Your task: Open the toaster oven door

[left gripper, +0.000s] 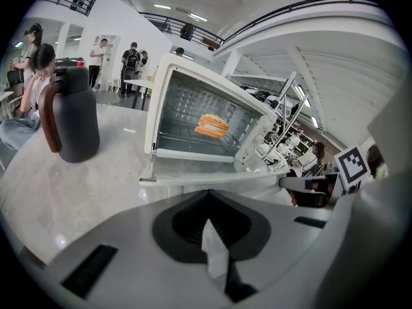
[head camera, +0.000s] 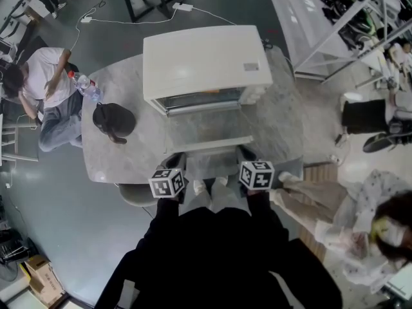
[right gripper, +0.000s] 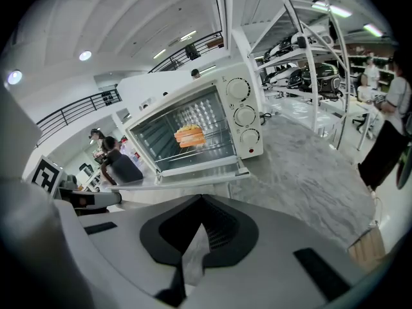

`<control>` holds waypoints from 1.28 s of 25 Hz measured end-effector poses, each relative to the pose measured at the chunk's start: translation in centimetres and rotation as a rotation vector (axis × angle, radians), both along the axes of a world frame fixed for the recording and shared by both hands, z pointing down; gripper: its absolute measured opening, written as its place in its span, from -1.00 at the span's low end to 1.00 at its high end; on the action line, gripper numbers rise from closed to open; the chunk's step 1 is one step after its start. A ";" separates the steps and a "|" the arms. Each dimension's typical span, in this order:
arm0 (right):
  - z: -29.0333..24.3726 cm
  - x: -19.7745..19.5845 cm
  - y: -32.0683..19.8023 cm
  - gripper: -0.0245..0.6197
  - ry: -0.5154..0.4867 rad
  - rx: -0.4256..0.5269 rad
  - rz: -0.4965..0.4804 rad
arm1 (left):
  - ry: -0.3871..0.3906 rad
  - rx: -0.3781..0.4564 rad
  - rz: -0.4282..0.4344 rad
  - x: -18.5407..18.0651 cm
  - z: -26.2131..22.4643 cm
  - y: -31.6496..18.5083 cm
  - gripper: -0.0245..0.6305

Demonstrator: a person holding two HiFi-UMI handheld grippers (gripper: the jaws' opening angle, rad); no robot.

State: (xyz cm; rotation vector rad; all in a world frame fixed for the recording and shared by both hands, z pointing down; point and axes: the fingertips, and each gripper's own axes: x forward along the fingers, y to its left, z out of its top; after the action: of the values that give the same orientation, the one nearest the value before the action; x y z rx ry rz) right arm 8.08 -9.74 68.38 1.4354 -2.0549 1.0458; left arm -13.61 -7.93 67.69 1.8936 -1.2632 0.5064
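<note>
A white toaster oven (head camera: 205,62) stands on the marble table (head camera: 129,153). Its glass door (head camera: 199,144) hangs fully down, flat toward me. The door (left gripper: 212,176) shows edge-on in the left gripper view, with orange food (left gripper: 211,125) on the rack behind it. The right gripper view has the same door (right gripper: 187,183), the food (right gripper: 190,136) and three knobs (right gripper: 244,116). My left gripper (head camera: 176,162) and right gripper (head camera: 246,154) sit side by side just short of the door's front edge, touching nothing. Both the left gripper (left gripper: 214,250) and the right gripper (right gripper: 193,253) are shut and empty.
A black jug (head camera: 113,121) stands left of the oven, with a water bottle (head camera: 85,86) beyond it. A person sits at the far left (head camera: 45,89), another at the lower right (head camera: 373,237). Metal shelving (head camera: 347,18) fills the upper right. A cable (head camera: 135,19) lies on the floor.
</note>
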 end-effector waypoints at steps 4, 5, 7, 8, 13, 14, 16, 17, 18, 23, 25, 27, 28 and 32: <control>0.6 0.1 0.0 -0.91 0.017 -0.013 0.000 | 0.004 -0.012 -0.001 0.0 0.6 0.0 -0.92; 0.8 0.0 0.1 -0.91 0.018 -0.022 -0.002 | 0.004 -0.016 -0.001 0.0 0.8 0.1 -0.92; 1.2 -0.2 0.7 -0.91 0.014 -0.041 -0.008 | 0.001 -0.028 0.000 0.0 1.1 0.7 -0.92; 1.3 0.0 0.9 -0.91 0.018 -0.046 -0.009 | 0.001 -0.032 0.002 0.2 1.3 0.9 -0.92; 1.9 0.1 0.9 -0.91 0.018 -0.051 -0.008 | -0.008 -0.039 0.010 0.4 1.8 1.0 -0.92; 2.2 0.1 1.1 -0.91 0.017 -0.056 -0.010 | -0.009 -0.043 0.010 0.4 2.0 1.1 -0.92; 2.6 0.3 1.5 -0.91 0.017 -0.067 -0.009 | -0.007 -0.050 0.011 0.7 2.4 1.4 -0.92; 2.8 0.4 1.6 -0.91 0.018 -0.070 -0.008 | -0.008 -0.051 0.013 0.8 2.5 1.5 -0.92; 2.8 0.6 1.6 -0.91 0.020 -0.072 -0.007 | -0.011 -0.052 0.016 0.9 2.6 1.5 -0.92; 3.2 0.2 1.4 -0.91 0.045 -0.082 -0.006 | -0.020 -0.067 0.030 0.5 3.1 1.4 -0.92; 3.8 -0.2 1.5 -0.91 0.037 -0.086 -0.012 | -0.023 -0.082 0.038 0.5 3.6 1.7 -0.92; 4.3 -0.3 1.5 -0.91 0.042 -0.091 -0.017 | -0.028 -0.091 0.040 0.5 4.0 1.8 -0.92; 4.3 -0.2 1.6 -0.91 0.052 -0.093 -0.016 | -0.030 -0.095 0.041 0.6 4.2 1.9 -0.92; 4.8 -0.2 1.7 -0.91 0.065 -0.106 -0.017 | -0.035 -0.114 0.047 0.6 4.8 2.2 -0.92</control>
State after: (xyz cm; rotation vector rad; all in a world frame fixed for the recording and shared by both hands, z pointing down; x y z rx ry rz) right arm 7.92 -8.04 73.13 1.3781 -1.9332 1.0706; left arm -13.04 -5.77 72.52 1.8295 -1.1892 0.6252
